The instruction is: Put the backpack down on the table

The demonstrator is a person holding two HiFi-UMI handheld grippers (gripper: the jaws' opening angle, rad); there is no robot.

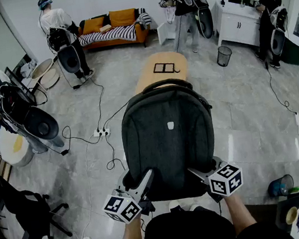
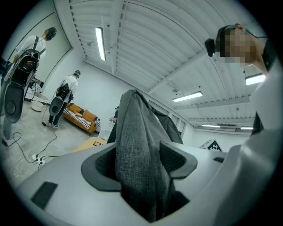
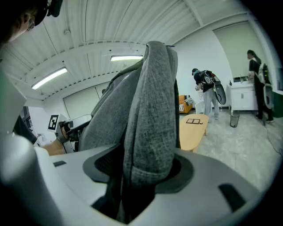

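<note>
Near the pale oval wooden table [image 1: 159, 70], holds the dark grey fabric backpack [image 1: 166, 136] clamped in left gripper [image 1: 144, 181] and right gripper [image 1: 199, 174], probably risking slippage through bunched cloth.

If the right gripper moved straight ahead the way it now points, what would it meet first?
The grey backpack pinched between its fingers; behind it, probably the wooden table, though depth is unclear.

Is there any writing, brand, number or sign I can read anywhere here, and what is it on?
No words or numbers can be read.
On the backpack: a small pale badge, too small to read.
Left claw cube and right claw cube: black-and-white square patterns, no letters.
</note>
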